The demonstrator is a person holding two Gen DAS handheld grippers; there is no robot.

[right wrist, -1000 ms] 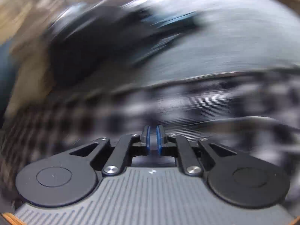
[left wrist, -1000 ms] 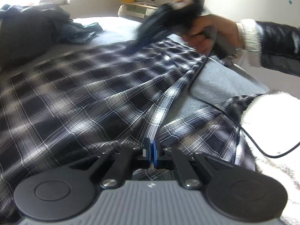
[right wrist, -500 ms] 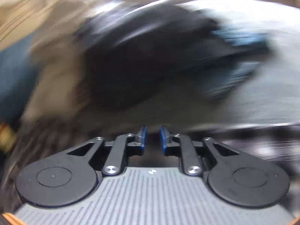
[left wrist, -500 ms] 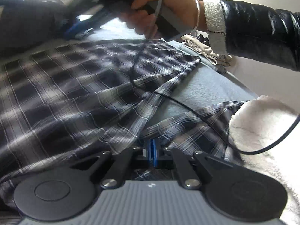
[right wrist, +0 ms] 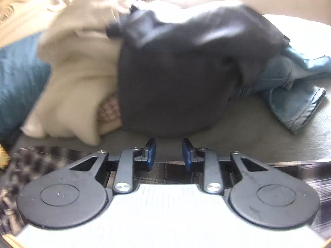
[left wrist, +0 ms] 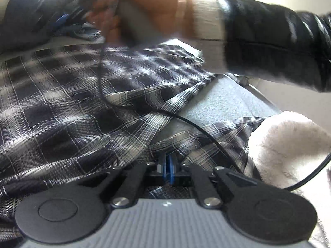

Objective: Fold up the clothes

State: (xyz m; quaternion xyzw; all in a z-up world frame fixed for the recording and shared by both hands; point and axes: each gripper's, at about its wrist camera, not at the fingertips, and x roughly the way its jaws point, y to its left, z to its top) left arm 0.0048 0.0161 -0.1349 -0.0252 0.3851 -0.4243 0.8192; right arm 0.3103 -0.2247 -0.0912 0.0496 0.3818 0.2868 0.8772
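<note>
Plaid shirt [left wrist: 86, 107] | left gripper [left wrist: 168, 166] clamped on it | right gripper [right wrist: 168, 154] opening, empty | no legible writing

Daylight floods in from the far top of both my views, burning the upper edge of my right view to blank white. My left view is dimmer and fairly sharp on the plaid shirt [left wrist: 78, 107], but the hand [left wrist: 132, 14] crossing above it smears with motion. In my right view the dark garment [right wrist: 186, 72] and cream garment [right wrist: 78, 76] are soft and blurred. Fisheye bending curves everything toward the edges.
</note>
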